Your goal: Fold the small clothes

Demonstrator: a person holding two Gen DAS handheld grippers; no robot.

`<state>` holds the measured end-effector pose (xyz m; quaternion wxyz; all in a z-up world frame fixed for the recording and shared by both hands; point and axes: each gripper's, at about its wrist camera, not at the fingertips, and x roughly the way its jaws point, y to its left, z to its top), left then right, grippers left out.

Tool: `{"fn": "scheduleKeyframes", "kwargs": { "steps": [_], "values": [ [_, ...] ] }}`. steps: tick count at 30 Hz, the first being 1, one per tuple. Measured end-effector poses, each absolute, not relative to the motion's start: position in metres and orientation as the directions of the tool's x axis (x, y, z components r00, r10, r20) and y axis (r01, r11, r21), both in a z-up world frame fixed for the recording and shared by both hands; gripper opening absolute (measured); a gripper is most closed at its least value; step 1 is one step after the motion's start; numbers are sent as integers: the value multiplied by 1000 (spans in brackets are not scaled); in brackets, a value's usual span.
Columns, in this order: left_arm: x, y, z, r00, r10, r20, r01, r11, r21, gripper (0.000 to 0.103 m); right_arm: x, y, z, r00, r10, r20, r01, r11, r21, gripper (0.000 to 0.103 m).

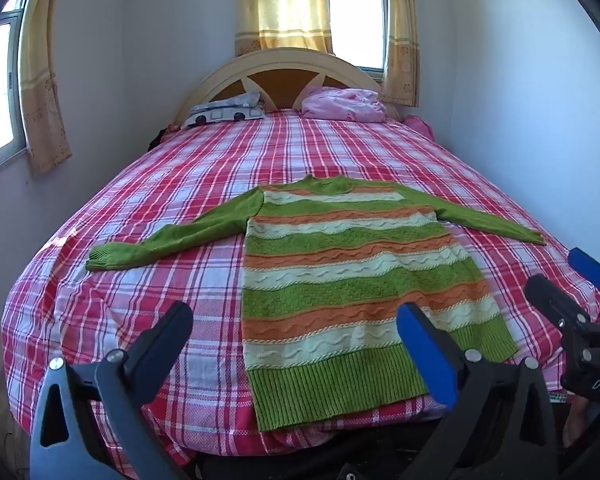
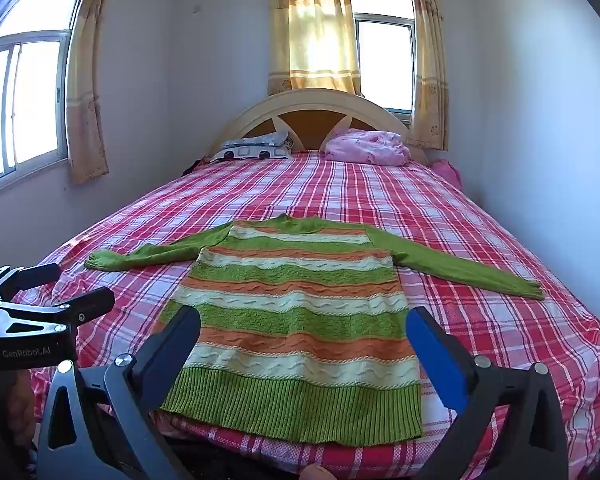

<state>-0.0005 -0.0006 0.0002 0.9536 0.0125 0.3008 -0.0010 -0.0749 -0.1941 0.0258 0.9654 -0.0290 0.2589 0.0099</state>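
One green, orange and cream striped knit sweater [image 2: 296, 316] lies flat, sleeves spread, hem at near edge of red plaid bed [image 2: 480, 216]. Left gripper [image 1: 296, 336] and right gripper [image 2: 304, 340] both spread wide, holding nothing.

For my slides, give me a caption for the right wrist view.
Open right gripper poised above the hem of a striped sweater spread flat on a plaid bed.

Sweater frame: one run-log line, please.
stage: pre-fold | striped sweater: flat on plaid bed, sleeves spread | left gripper: open, empty | right gripper: open, empty
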Motion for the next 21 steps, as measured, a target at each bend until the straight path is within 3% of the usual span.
{"fn": "scheduleKeyframes", "kwargs": {
  "steps": [21],
  "values": [
    [6,10,-8,798,6,-603,2,1000,12,103,-71,-197,17,863,-6,-506,-20,999,-45,102]
  ]
}}
